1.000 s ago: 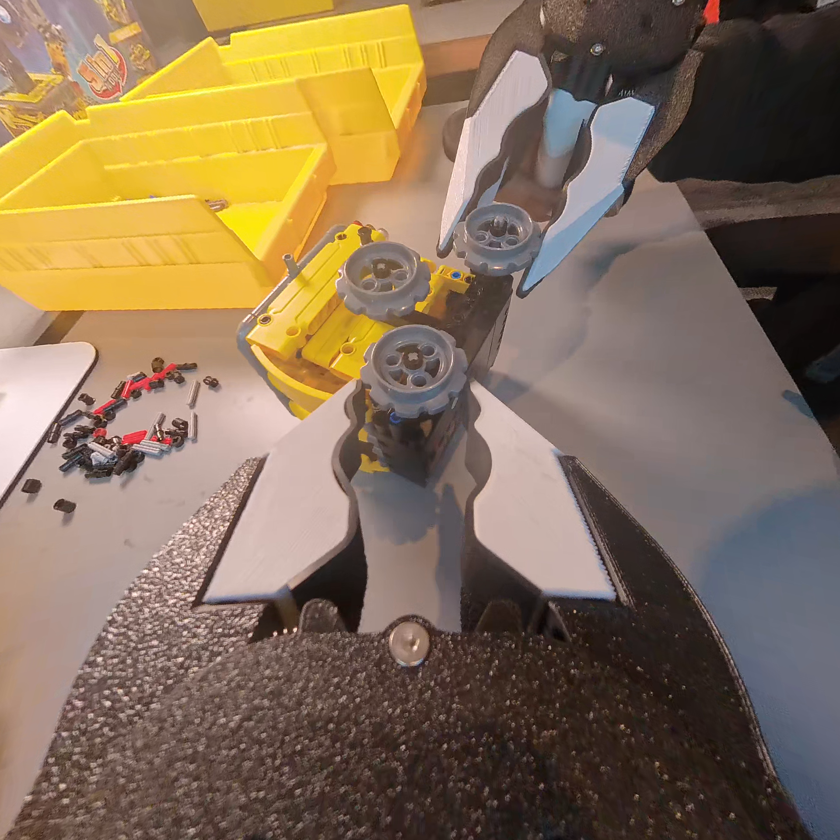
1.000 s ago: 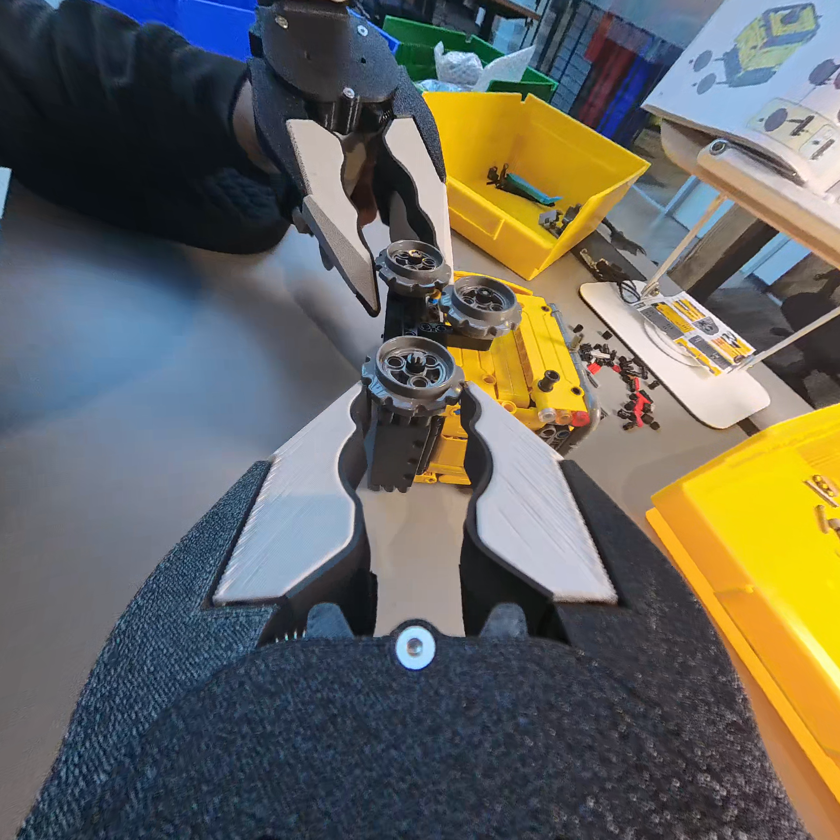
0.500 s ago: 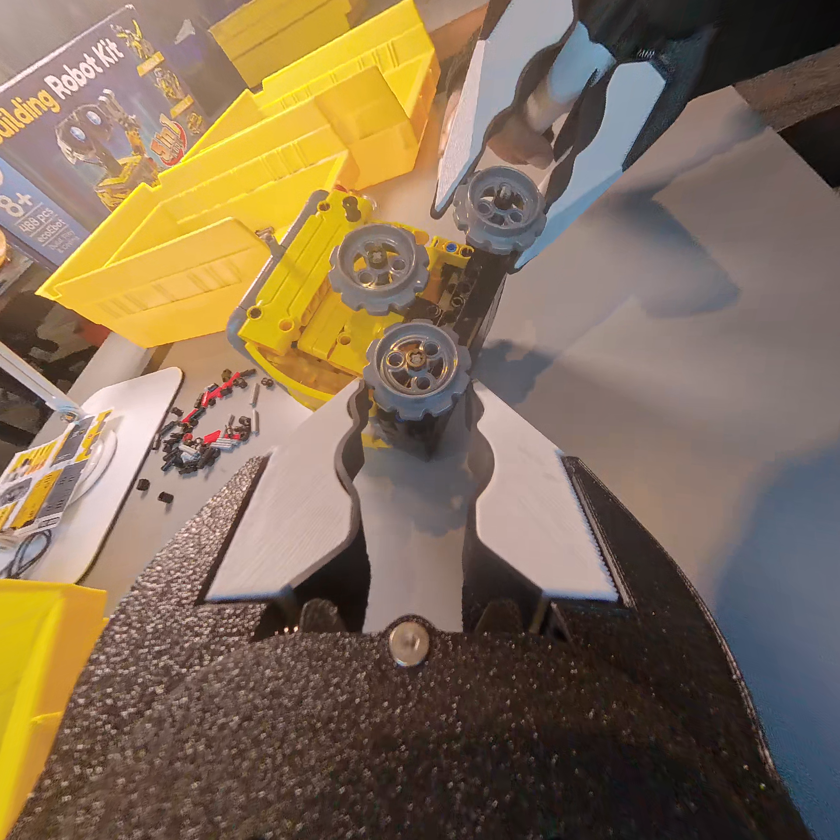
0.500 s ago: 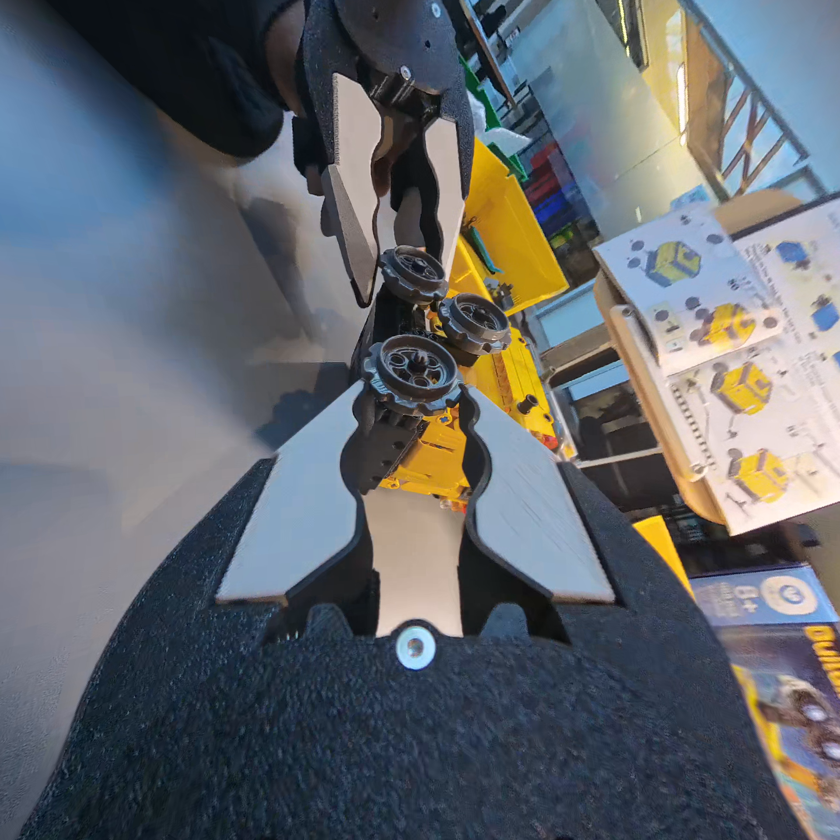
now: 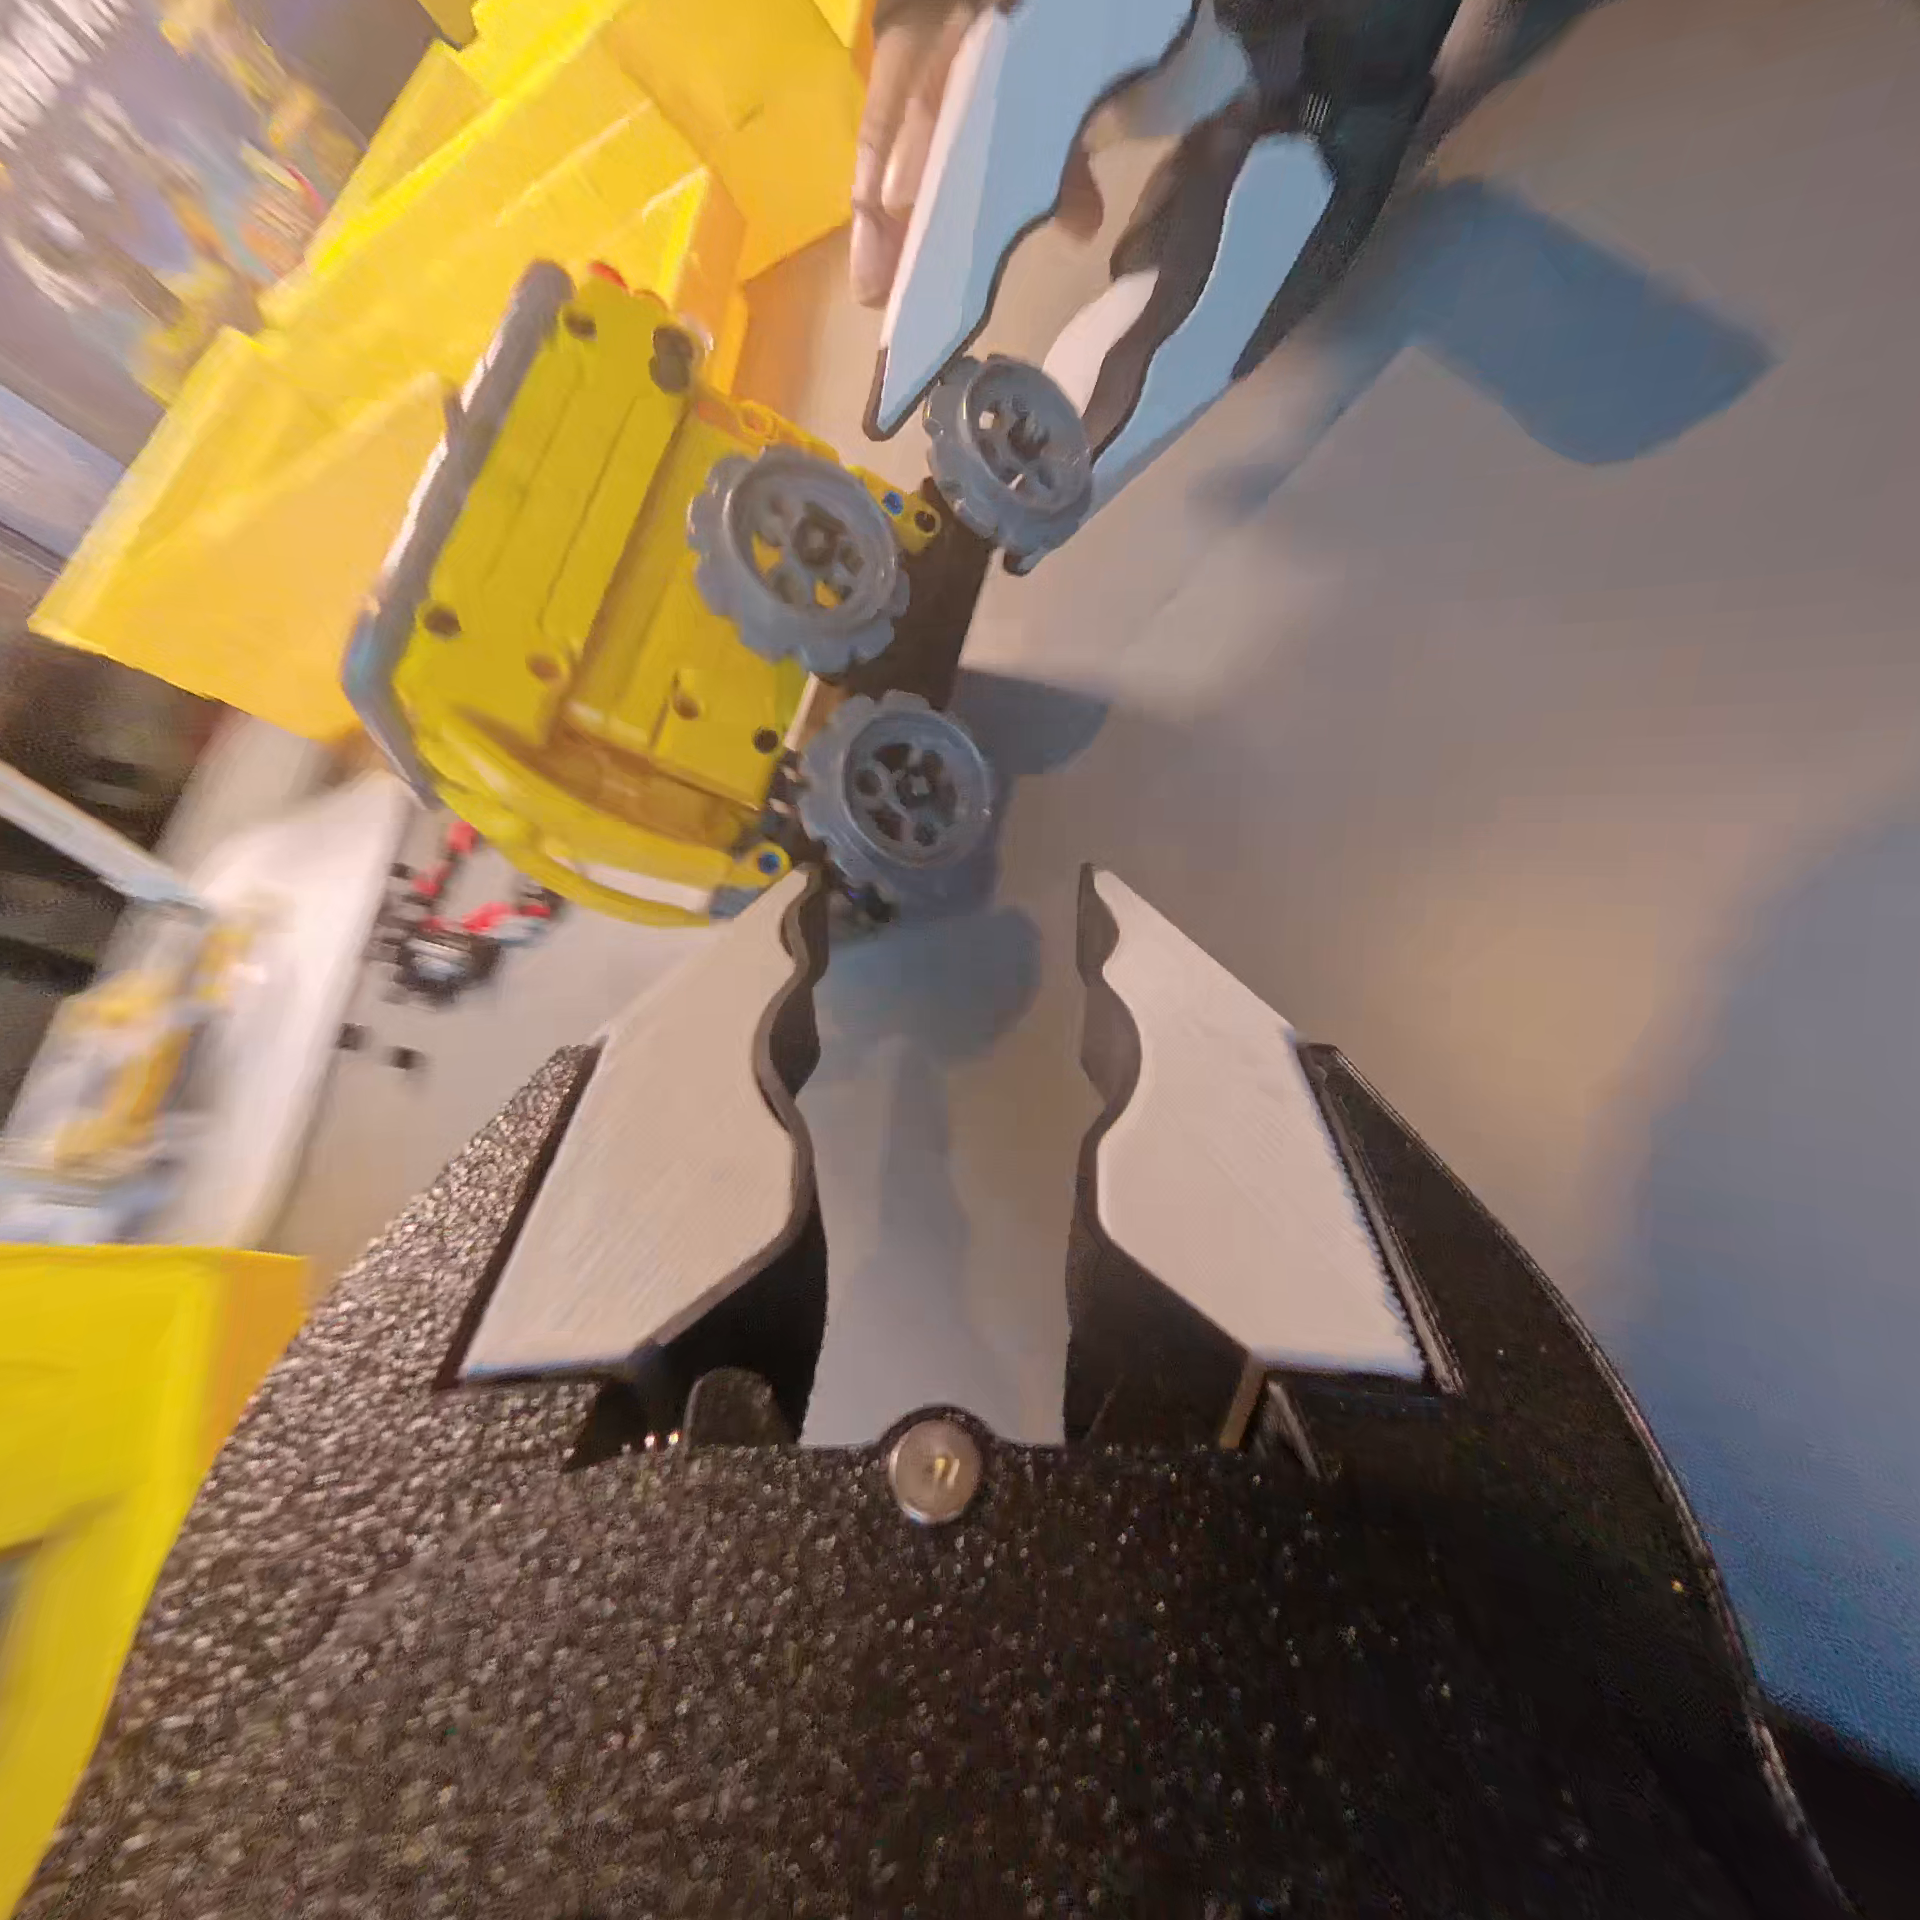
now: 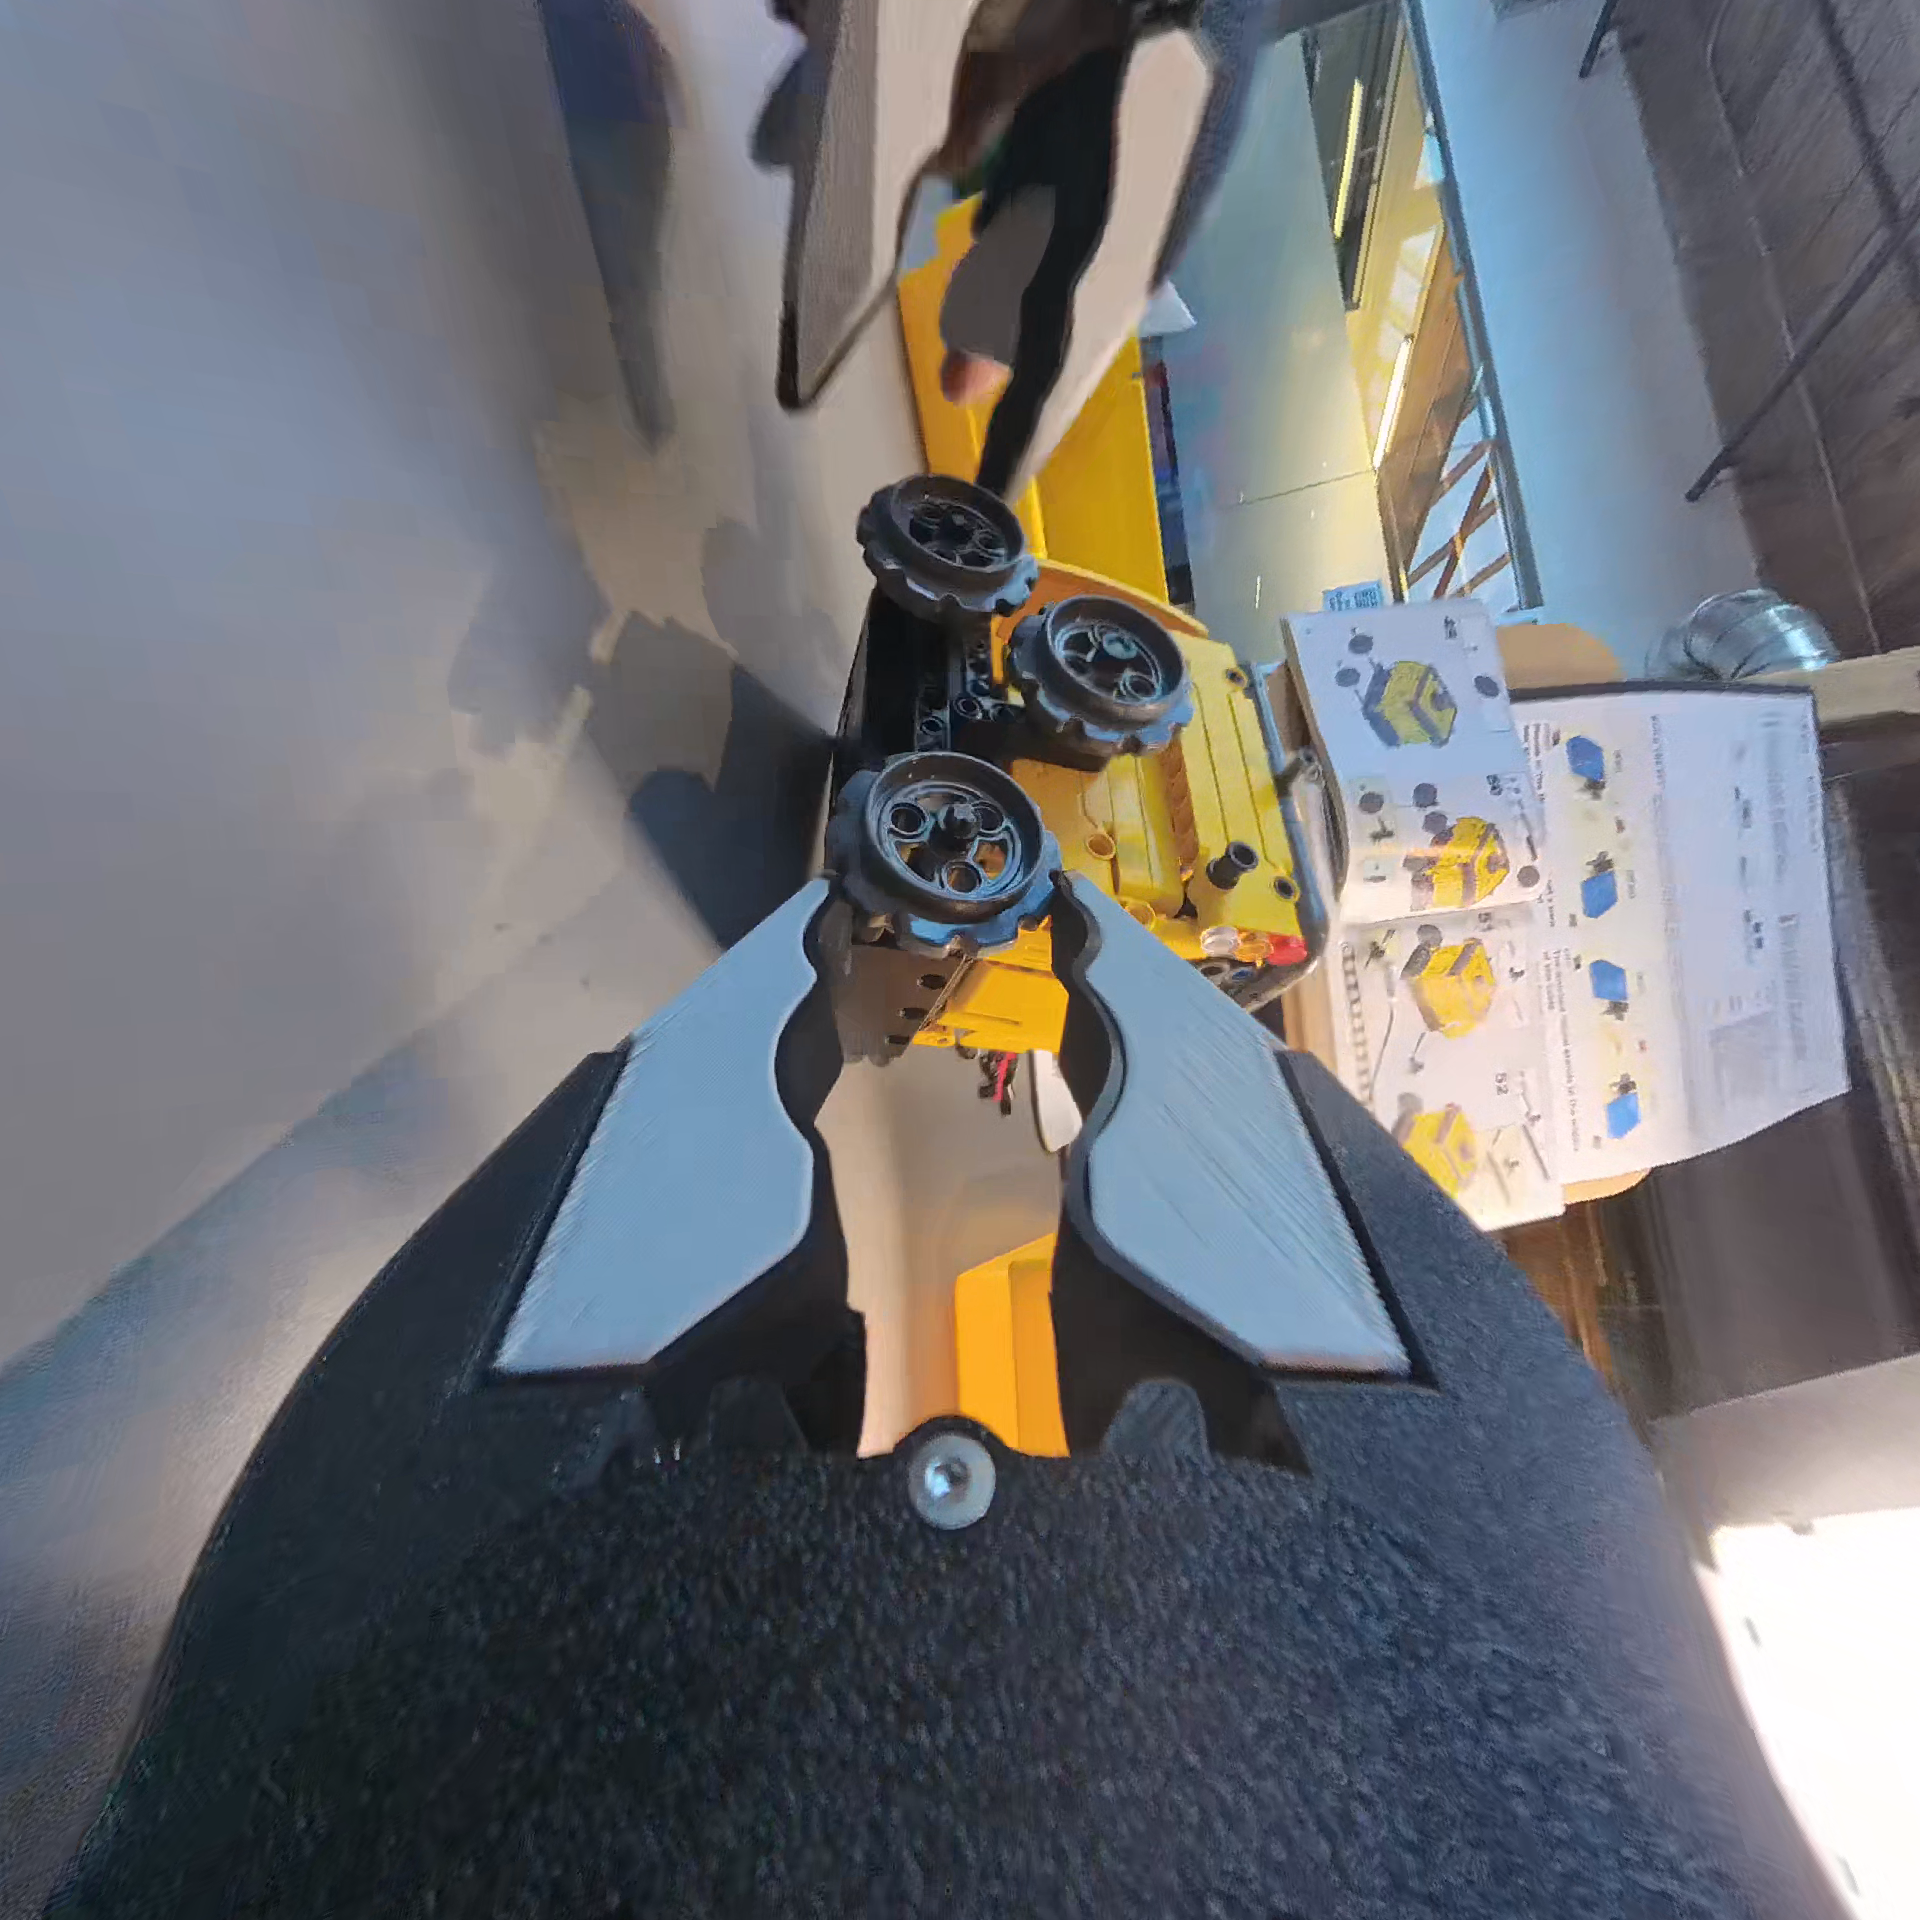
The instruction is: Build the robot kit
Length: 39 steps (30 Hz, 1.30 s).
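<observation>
1. The brick-built model (image 5: 582, 623) is being shown in bright yellow, with a grey bar along one edge and a black block under its wheels.
2. Its toothed wheels (image 5: 795, 556) are being rendered mid-grey in the left wrist view and near-black in the right wrist view.
3. The left gripper (image 5: 940, 904) is being seen with pale grey, finely ribbed fingers (image 5: 665, 1174) edged in black, on a speckled black body.
4. The right gripper (image 6: 940, 894) is being shown in the same grey and black.
5. The bins (image 5: 260, 499) are being seen in plain yellow.
6. The worktop (image 5: 1507, 831) is being shown in dull grey with bluish shadows.
7. The open booklet (image 6: 1558, 904) is being shown white, patterned with small yellow and blue pictures.
</observation>
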### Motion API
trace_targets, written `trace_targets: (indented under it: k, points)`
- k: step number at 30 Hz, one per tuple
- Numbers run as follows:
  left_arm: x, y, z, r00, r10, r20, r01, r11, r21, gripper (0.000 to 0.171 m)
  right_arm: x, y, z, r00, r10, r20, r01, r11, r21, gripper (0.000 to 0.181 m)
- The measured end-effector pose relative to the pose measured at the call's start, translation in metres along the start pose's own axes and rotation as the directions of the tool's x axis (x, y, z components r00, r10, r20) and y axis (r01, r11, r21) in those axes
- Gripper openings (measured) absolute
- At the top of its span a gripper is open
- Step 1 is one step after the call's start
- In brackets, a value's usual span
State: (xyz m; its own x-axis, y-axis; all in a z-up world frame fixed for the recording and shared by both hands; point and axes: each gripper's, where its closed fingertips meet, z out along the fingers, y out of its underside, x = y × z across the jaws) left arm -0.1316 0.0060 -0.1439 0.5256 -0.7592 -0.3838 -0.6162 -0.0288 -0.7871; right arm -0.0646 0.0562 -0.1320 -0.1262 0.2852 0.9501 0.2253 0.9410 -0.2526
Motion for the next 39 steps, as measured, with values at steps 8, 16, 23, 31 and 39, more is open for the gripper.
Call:
trace_targets:
  k: [8, 16, 23, 31, 39]
  points:
    - [-0.036, -0.015, -0.015, 0.906, -0.422, -0.037, 0.420, 0.882, 0.215, 0.049, -0.029, -0.004, -0.017, 0.919, 0.283, 0.275, -0.272, 0.959, -0.079, 0.049]
    - [-0.023, -0.004, -0.006, 0.931, -0.362, -0.032, 0.364, 0.924, 0.118, 0.038, -0.007, 0.002, -0.047, 0.615, 0.719, 0.323, -0.704, 0.686, -0.186, 0.073]
    - [-0.028, -0.007, -0.013, 0.916, -0.397, -0.049, 0.400, 0.902, 0.163, 0.025, 0.002, 0.011, -0.013, 0.411, 0.890, 0.198, -0.869, 0.448, -0.211, 0.097]
    - [-0.031, -0.006, -0.012, 0.909, -0.415, -0.033, 0.414, 0.894, 0.174, 0.009, 0.004, -0.003, 0.020, 0.241, 0.927, 0.289, -0.931, 0.305, -0.201, 0.099]
    - [-0.043, -0.007, -0.025, 0.897, -0.442, -0.018, 0.434, 0.871, 0.230, 0.009, 0.014, -0.002, 0.033, 0.309, 0.904, 0.295, -0.919, 0.363, -0.152, 0.088]
